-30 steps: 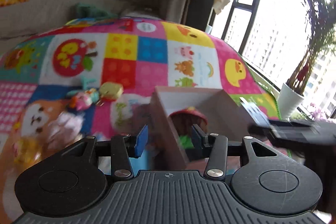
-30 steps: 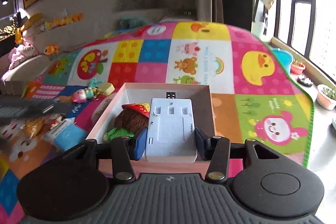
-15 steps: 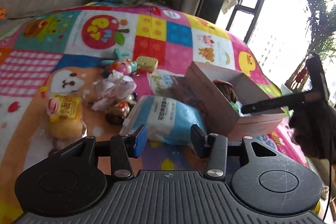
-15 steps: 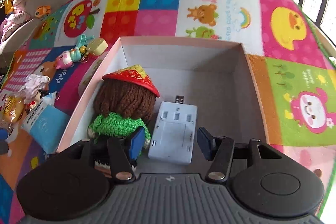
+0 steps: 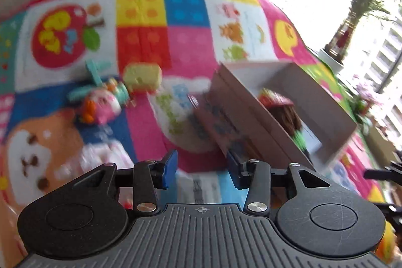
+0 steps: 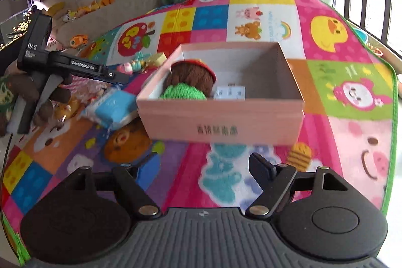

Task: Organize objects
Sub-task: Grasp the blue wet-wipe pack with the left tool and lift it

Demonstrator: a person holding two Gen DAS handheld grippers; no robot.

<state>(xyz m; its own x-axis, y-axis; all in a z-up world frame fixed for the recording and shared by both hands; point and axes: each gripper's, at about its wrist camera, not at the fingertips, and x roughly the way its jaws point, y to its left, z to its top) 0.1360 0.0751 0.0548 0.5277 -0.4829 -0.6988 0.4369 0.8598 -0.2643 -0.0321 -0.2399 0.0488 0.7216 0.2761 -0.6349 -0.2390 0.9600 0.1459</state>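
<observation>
Two views, the left wrist first: the left gripper (image 5: 201, 168) hangs over the play mat (image 5: 181, 47) with its jaws closing on nothing, a blurred pale-blue packet (image 5: 201, 189) lying on the mat below them. Beyond sits the pink box (image 5: 253, 122) with the crochet doll (image 5: 284, 109) inside, and to the left a small cluster of toys (image 5: 113, 92), too smeared to name for certain.

From the right wrist, the right gripper (image 6: 203, 167) has its jaws opening, empty, just short of the box's (image 6: 221, 114) near wall. Inside, the doll (image 6: 188, 82) lies on the left with a white device (image 6: 230, 93) beside it. The blue packet (image 6: 113, 108) rests on the mat (image 6: 339, 102) left of the box.
</observation>
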